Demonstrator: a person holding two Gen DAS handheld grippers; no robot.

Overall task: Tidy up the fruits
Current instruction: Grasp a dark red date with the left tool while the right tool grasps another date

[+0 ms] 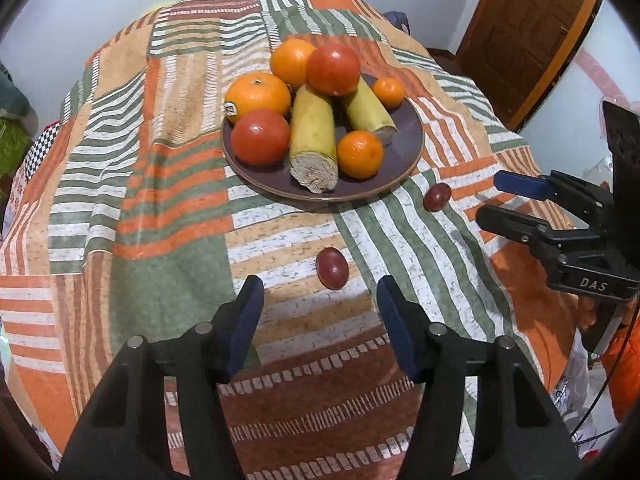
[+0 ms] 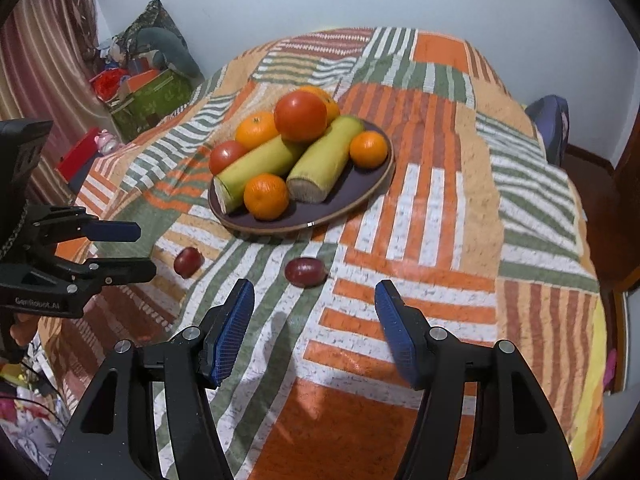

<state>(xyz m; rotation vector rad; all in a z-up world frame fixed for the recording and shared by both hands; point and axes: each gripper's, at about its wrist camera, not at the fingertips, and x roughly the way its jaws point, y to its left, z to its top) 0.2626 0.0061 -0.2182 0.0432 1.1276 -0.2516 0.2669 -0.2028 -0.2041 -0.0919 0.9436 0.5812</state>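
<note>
I have both claws spread wide and holding nothing, left claw and right claw above the cloth-covered bench. Two grapes lie loose on the cloth: one grape just ahead of my left claw, the other grape near the plate piled with fruit.

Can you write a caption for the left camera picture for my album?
Open left gripper hovers near a grape beside a plate of fruit.
</note>
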